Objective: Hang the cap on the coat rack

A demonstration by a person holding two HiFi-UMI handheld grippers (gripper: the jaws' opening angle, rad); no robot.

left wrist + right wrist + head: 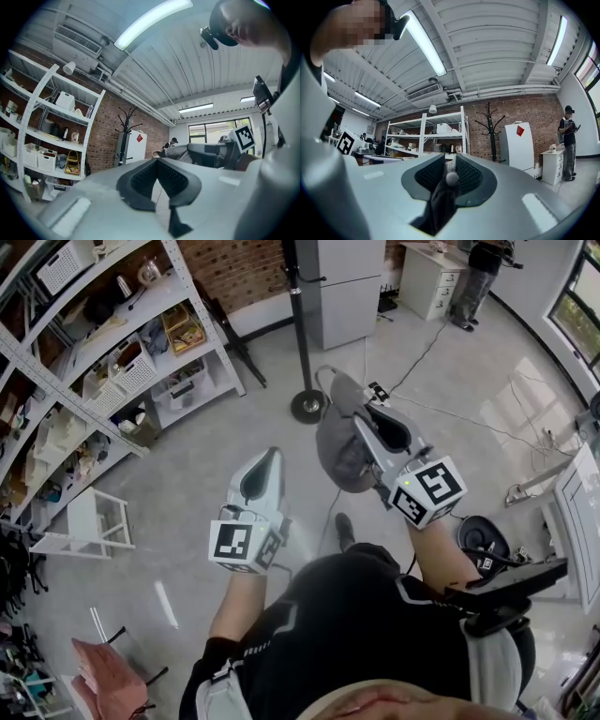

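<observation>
Your right gripper (367, 416) is clenched on the soft grey fabric cap (339, 444). In the right gripper view its dark ribbed pads (427, 176) pinch a fold of the cloth, with the cap's small round top button (451, 178) sitting right between them. From the head view the cap hangs off that gripper's left side as a rounded, slumped shape in mid-air above the pale polished floor (234, 427), carried by nothing else. It is not on the tall black coat rack (300, 315), whose pole and round base stand further ahead of you, apart from the cap, beside the white upright cabinet (349, 287) against the red brick wall (234, 268). In the right gripper view the rack's curved hooks show bare just to the right of the jaws' line. Your left gripper (269, 461) is closed and empty: in the left gripper view its two pads meet at the tips with nothing caught between them, and you hold it roughly level, to the left of the right gripper and not touching the cap. To your left runs the white metal shelving unit (112, 343), loaded with baskets and small items, and a small white frame stand (94, 521) sits on the floor in front of it. A person in dark clothes (480, 273) stands at the far end of the room near a white drawer cabinet (431, 282).
</observation>
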